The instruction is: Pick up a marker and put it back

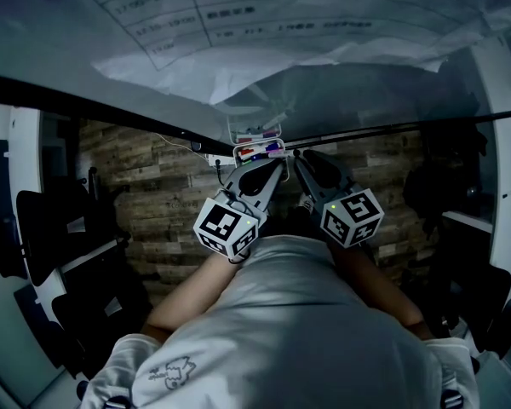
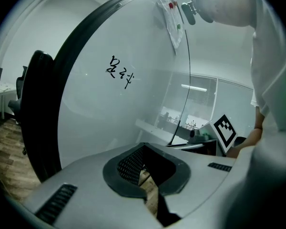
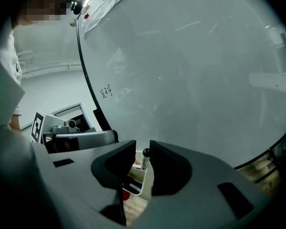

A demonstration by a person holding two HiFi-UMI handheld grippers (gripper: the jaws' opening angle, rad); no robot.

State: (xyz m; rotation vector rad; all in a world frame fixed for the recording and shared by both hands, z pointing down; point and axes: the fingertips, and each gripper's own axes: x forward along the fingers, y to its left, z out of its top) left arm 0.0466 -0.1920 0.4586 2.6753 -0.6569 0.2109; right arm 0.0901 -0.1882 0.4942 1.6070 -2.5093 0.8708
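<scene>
A small white marker holder (image 1: 257,150) hangs at the bottom edge of the whiteboard (image 1: 238,41), with several coloured markers in it. Both grippers point at it from below. My left gripper (image 1: 277,167) has its jaws together with nothing between them; only a sliver of wooden floor shows past its pads (image 2: 145,175). My right gripper (image 1: 296,158) stands slightly open just short of the holder (image 3: 136,185). A black-capped marker (image 3: 145,157) stands upright in that holder, seen through the gap of the right gripper (image 3: 143,162), and I cannot see the jaws touching it.
A paper sheet (image 2: 174,20) with coloured magnets is pinned high on the whiteboard (image 2: 119,94). Black office chairs (image 1: 60,228) stand at the left on the wooden floor (image 1: 153,194). My white shirt (image 1: 281,331) fills the lower head view.
</scene>
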